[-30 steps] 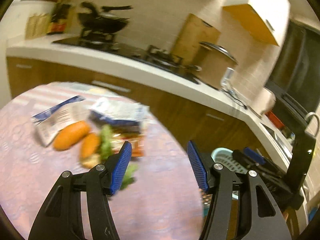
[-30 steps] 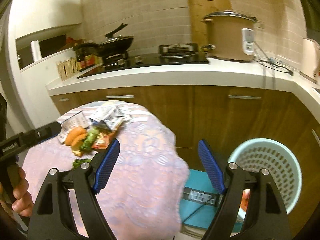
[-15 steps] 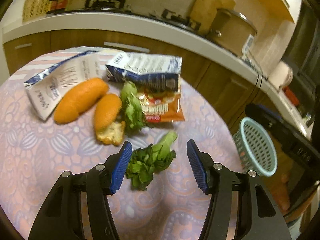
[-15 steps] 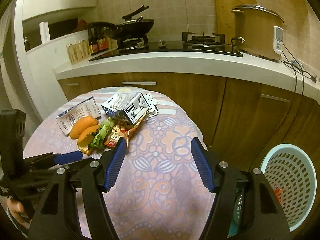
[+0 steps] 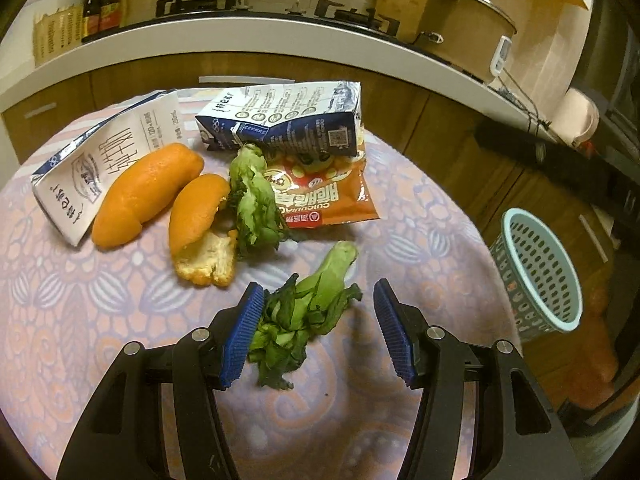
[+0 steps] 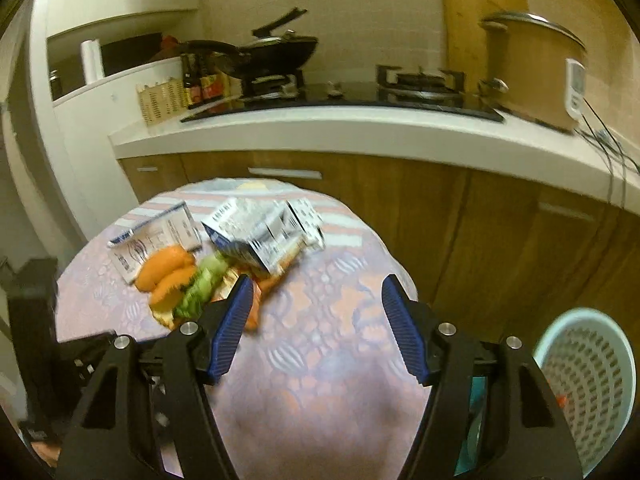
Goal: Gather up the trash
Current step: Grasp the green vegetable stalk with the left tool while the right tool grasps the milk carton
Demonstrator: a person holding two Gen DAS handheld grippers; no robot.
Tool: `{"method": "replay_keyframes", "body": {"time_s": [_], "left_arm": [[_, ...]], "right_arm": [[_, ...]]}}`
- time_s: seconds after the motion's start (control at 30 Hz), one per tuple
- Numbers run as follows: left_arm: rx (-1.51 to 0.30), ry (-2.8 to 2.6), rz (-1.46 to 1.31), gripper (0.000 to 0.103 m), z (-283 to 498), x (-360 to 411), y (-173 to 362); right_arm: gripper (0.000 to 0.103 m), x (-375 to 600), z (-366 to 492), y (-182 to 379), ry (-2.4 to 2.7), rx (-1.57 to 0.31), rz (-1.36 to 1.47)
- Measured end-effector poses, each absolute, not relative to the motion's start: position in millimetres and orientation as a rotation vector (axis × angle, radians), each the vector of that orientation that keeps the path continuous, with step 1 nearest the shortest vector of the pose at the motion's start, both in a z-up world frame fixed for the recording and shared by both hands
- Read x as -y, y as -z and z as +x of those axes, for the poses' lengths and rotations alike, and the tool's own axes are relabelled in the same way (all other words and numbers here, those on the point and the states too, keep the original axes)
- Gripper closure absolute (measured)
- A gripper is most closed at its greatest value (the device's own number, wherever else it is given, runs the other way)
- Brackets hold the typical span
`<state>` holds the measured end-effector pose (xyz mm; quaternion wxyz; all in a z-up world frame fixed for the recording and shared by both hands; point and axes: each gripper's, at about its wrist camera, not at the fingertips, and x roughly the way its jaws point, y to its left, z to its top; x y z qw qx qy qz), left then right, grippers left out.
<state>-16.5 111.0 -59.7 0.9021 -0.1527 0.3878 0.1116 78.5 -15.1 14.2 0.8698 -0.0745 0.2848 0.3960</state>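
The left gripper (image 5: 318, 330) is wide around the soft, light greens (image 5: 304, 316); pinch the thick middle, not the six o'clock tips.

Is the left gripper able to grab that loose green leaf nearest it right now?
Probably yes: the left gripper is open with the green leaf already between its fingers, nothing lying over it.
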Motion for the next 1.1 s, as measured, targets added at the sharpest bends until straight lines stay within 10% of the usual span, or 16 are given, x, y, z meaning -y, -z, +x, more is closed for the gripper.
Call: {"method": "replay_keyframes", "body": {"time_s": [0.63,1.1], "left_arm": [[-0.806,-0.255,-0.290,0.051,-5.0,-108.6,60.9],[-0.797,-0.240,-0.316,0.051,-9.2,-114.6,59.1]], "right_arm": [[0.017,-91.0,130.5,6.9,-1.042,-0.593,-0.328],[0.039,-106.3,106.4,26.1,-1.088,-0.621,-0.459]]}}
